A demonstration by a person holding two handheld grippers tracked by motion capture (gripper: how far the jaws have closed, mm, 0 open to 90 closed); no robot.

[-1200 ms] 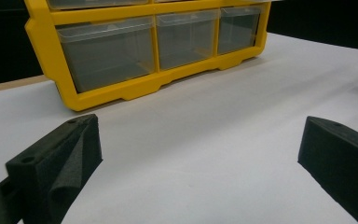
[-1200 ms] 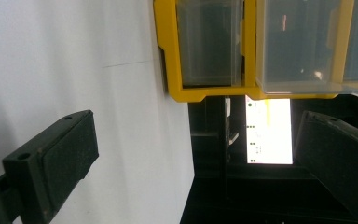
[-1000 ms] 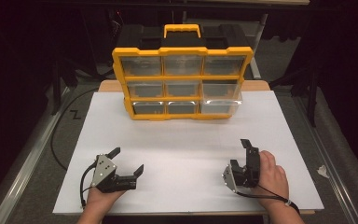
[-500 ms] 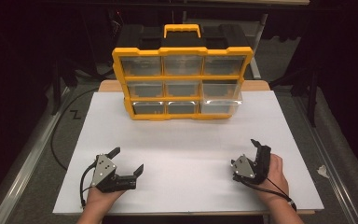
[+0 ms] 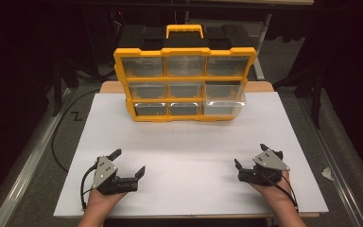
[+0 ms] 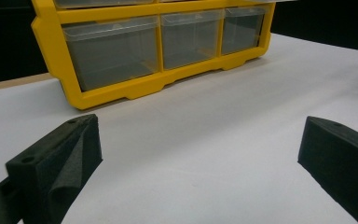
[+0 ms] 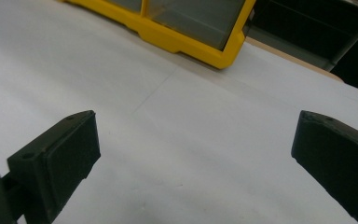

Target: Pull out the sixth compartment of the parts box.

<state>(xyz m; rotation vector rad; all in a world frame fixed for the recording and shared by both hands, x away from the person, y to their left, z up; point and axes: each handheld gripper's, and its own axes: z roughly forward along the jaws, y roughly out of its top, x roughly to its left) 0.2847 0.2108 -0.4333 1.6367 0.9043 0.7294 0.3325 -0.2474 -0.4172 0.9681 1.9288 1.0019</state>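
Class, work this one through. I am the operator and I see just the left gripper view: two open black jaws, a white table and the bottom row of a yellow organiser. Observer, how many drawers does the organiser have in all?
Observer: In the high view the organiser has nine clear drawers, three rows of three.
Operator: Is there anything on top of it?
Observer: A yellow handle stands at the middle of its top.
Operator: Where is the right gripper?
Observer: The right gripper sits low over the table near its front right corner. Its jaws are open and empty, well apart from the organiser.
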